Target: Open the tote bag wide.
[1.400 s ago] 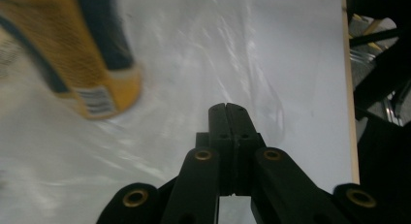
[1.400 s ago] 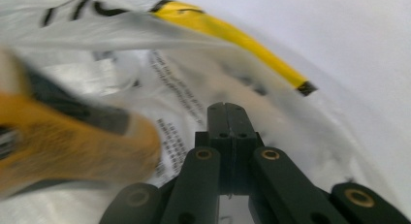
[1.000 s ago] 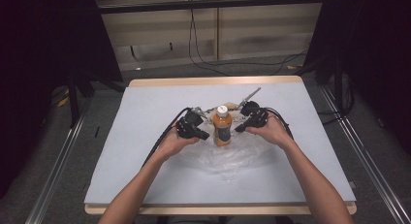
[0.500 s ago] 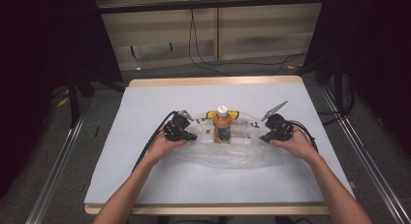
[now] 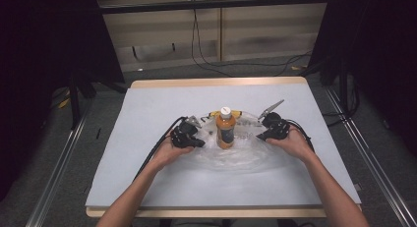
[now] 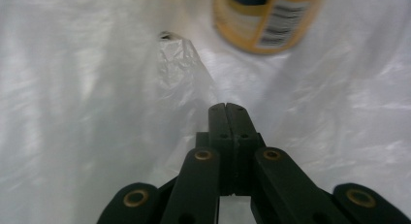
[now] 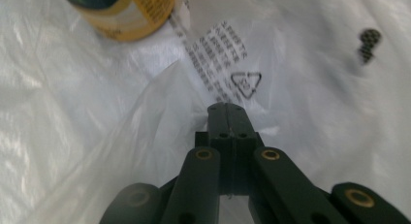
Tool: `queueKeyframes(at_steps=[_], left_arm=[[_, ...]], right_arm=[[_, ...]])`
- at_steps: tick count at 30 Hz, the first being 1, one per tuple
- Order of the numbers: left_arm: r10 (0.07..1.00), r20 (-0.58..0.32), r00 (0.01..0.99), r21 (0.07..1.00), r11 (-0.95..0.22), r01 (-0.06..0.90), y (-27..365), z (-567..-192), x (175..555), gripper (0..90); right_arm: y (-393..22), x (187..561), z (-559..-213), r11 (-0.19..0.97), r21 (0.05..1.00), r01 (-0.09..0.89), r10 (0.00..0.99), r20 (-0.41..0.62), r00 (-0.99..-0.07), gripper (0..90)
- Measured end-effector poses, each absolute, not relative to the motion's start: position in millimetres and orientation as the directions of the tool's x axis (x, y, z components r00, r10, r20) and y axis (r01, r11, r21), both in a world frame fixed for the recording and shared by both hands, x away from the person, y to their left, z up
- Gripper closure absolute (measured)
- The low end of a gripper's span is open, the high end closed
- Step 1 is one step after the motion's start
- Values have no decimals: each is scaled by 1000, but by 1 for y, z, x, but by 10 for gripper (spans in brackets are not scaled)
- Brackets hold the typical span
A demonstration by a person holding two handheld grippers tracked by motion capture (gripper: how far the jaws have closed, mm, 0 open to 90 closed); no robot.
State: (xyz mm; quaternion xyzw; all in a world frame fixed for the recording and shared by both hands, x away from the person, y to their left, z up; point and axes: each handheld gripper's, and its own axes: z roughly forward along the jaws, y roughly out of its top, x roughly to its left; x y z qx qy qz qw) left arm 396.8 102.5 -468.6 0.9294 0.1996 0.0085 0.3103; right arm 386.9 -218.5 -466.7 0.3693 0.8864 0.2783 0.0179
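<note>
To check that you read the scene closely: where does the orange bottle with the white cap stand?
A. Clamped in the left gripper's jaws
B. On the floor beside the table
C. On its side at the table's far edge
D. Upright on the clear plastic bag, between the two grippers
D: the high view shows the orange bottle upright on the clear plastic bag, with the left gripper and right gripper on either side.

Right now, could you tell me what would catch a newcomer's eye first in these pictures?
An upright orange bottle with a white cap stands mid-table on a crumpled clear plastic bag. On either side of it, the left gripper and right gripper each have their jaws shut, pinching a fold of that bag. The bag lies on a pale blue table cover.
</note>
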Motion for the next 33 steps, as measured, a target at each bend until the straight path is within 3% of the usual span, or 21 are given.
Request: queueKeyframes(at_steps=[3,13,21,24,26,28,33], left_arm=[[346,-71,935,559,-763,325,100,-466,395,900],[381,-95,920,601,-714,358,106,-470,394,900],[393,-179,902,740,-550,386,123,-455,385,900],[393,-182,901,768,-516,380,131,-451,379,843],[403,-175,898,785,-493,374,135,-448,375,789],[401,-162,902,801,-480,357,138,-445,371,732],[399,-135,907,844,-433,316,142,-435,357,569]], right_arm=[[-214,392,-468,549,522,653,673,187,-716,900],[-208,394,-471,519,563,643,689,171,-705,900],[-216,379,-455,434,676,596,687,180,-704,900],[-220,372,-450,399,710,580,689,185,-701,892],[-222,367,-448,377,731,569,696,182,-695,749],[-225,362,-447,355,753,554,695,184,-695,715],[-228,348,-434,298,812,502,702,171,-692,503]])
